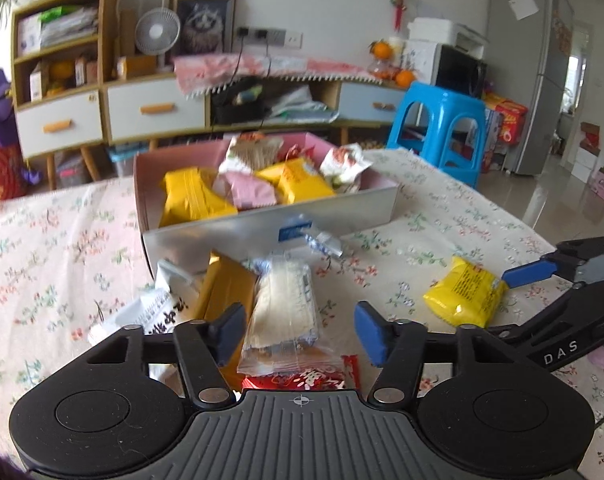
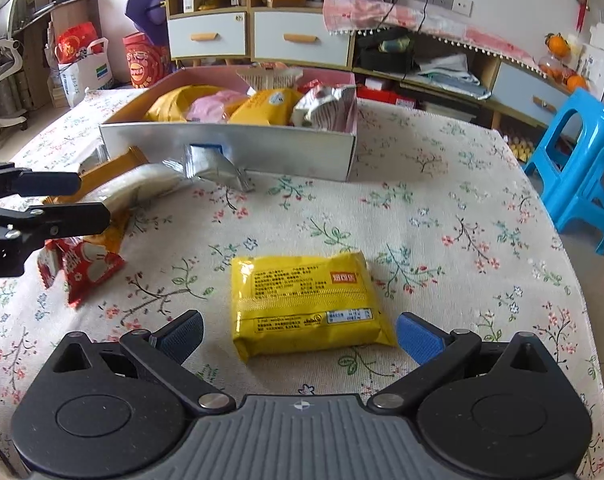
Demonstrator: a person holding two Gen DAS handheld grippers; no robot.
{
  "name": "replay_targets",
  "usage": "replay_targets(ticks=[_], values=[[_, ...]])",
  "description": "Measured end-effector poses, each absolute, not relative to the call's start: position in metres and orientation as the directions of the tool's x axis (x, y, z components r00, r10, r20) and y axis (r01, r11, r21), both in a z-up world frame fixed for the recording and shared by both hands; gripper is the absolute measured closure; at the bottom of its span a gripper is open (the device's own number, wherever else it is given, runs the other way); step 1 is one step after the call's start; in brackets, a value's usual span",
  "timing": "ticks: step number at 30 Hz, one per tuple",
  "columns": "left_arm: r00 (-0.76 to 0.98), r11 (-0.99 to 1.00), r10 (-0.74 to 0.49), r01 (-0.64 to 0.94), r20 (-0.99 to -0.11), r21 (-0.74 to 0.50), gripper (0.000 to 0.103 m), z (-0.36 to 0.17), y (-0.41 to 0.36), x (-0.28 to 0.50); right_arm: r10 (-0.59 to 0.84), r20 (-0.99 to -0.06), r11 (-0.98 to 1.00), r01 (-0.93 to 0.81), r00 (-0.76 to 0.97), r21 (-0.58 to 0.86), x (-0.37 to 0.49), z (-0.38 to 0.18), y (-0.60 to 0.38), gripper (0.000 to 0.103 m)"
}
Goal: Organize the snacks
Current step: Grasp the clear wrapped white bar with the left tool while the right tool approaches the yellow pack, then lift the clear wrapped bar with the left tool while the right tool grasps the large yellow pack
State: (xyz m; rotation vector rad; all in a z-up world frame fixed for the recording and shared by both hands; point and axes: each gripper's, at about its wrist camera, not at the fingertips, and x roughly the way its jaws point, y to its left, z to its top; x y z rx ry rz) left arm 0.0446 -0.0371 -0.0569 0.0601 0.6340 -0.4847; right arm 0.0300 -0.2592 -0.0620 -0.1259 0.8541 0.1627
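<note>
A silver box with a pink inside (image 1: 261, 236) (image 2: 302, 148) stands on the floral tablecloth and holds several yellow, pink and white snack packs. My left gripper (image 1: 299, 334) is open, its jaws on either side of a clear pack of pale crackers (image 1: 283, 312), which lies on a heap with a brown pack (image 1: 225, 292), a white pack (image 1: 141, 316) and a red pack (image 1: 302, 378). My right gripper (image 2: 299, 340) is open around a yellow snack pack (image 2: 306, 304) lying flat on the cloth; that pack also shows in the left wrist view (image 1: 464, 292).
A small silver-blue wrapper (image 2: 217, 166) lies against the box front. A blue plastic stool (image 2: 582, 168) stands beyond the table's right edge. A sideboard with drawers (image 1: 141, 108) lines the wall behind. The left gripper (image 2: 73, 200) shows at the left of the right wrist view.
</note>
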Motion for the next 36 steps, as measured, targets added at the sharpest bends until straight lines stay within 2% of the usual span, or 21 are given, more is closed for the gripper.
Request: replay_targets(ticks=[5, 13, 22, 24, 29, 36], values=[[0.674, 0.900, -0.385, 0.426, -0.631, -0.094, 0.054, -0.065, -0.039, 0.053, 0.116, -0.753, 0.984, -0.176, 0.648, 0.000, 0.032, -0.067, -0.265, 0.008], [0.679, 0.905, -0.375, 0.416, -0.631, -0.090, 0.056, -0.066, -0.037, 0.054, 0.124, -0.733, 0.983, -0.182, 0.669, 0.000, 0.032, -0.068, -0.265, 0.008], [0.670, 0.906, -0.383, 0.408, -0.637, -0.115, 0.064, -0.061, -0.037, 0.054, 0.113, -0.758, 0.984, -0.177, 0.642, -0.004, 0.039, -0.066, -0.263, 0.009], [0.669, 0.907, -0.384, 0.403, -0.637, -0.123, 0.066, -0.059, -0.036, 0.053, 0.114, -0.759, 0.984, -0.181, 0.641, -0.005, 0.040, -0.065, -0.262, 0.011], [0.674, 0.908, -0.388, 0.398, -0.628, -0.134, 0.072, -0.054, -0.033, 0.051, 0.142, -0.749, 0.977, -0.214, 0.647, 0.001, 0.038, -0.060, -0.258, 0.032], [0.675, 0.907, -0.392, 0.399, -0.625, -0.137, 0.077, -0.051, -0.029, 0.050, 0.145, -0.749, 0.974, -0.228, 0.646, -0.008, 0.037, -0.057, -0.254, 0.037]])
